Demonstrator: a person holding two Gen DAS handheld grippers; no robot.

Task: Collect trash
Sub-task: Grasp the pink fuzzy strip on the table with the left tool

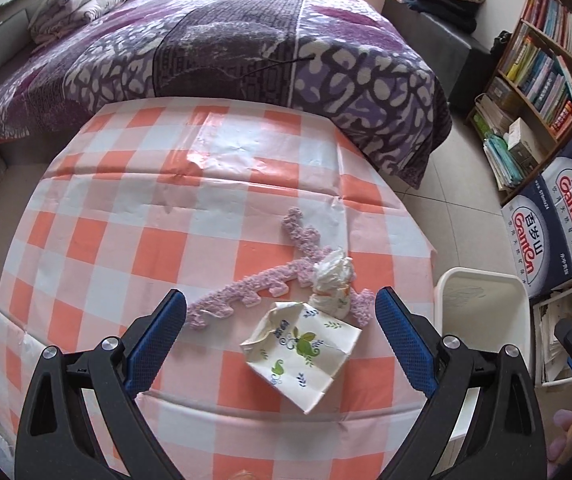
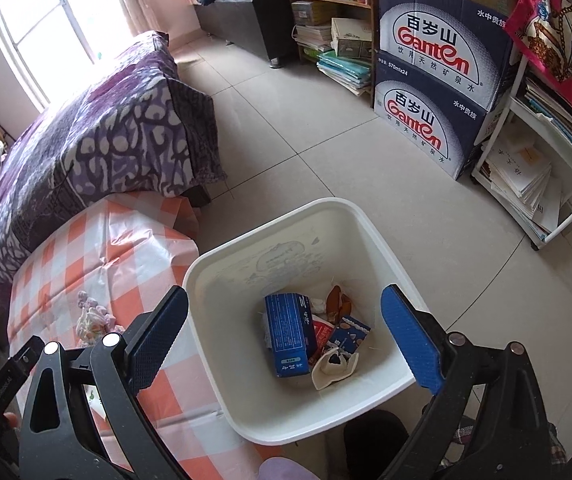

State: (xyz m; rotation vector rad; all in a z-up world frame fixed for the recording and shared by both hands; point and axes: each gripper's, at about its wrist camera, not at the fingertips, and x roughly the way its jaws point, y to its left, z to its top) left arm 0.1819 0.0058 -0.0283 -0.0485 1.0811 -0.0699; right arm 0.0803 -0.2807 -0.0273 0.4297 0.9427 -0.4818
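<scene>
Between my left gripper's (image 1: 281,330) spread blue pads, nothing held: flattened cream tissue packet with green leaf print (image 1: 301,350), lying on the orange-and-white checked table cover (image 1: 126,220). Just beyond, touching it: crumpled white tissue wad (image 1: 333,280), resting on a fuzzy lilac hanger (image 1: 246,280), which I judge not trash. Advice to self: close on the packet's raised torn edge, lift clear of the hanger. My right gripper (image 2: 286,340), likewise agape and empty, hovers over the white square plastic bin (image 2: 365,224), already holding a blue carton (image 2: 287,336) and scraps.

Glossy plastic tablecloth (image 1: 126,208), smooth plastic bin (image 2: 246,264)
</scene>
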